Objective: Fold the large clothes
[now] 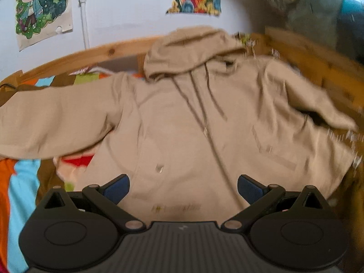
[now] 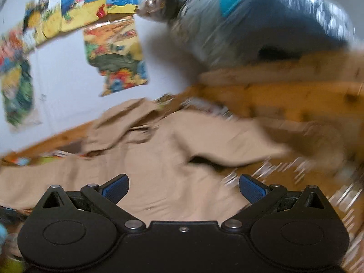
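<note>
With both grippers, left [image 1: 183, 190] and right [image 2: 183, 190], spread wide and empty over the hoodie [image 1: 204, 125] lying flat on the bed, we risk pinching one layer only, skewing the fold.

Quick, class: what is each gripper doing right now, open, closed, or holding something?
Left gripper: open, holding nothing, above the beige hoodie.
Right gripper: open, holding nothing, also over the hoodie.
</note>
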